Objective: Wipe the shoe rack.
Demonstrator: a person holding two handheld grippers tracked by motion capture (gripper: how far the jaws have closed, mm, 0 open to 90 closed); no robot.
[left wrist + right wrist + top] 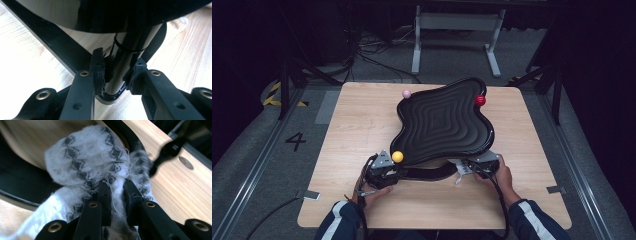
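Observation:
A black tray (444,122) with a rippled surface sits tilted over a curved black base (427,173) on the wooden table (362,125). At its rim sit a pink ball (406,93), a red ball (480,100) and a yellow ball (397,156). My left gripper (384,169) is at the tray's near left corner, shut on a glossy black post (120,72) under the tray's underside (125,15); its jaws (117,67) clamp the post from both sides. My right gripper (473,166) is at the near right corner, shut (117,187) on a white cloth with a black pattern (87,157), which bunches against the tray's edge.
The table's near edge carries small metal brackets (311,195) at both sides. Behind the table stands a white frame (457,30) among cables on the grey floor. A "4" (295,141) is marked on the floor at the left.

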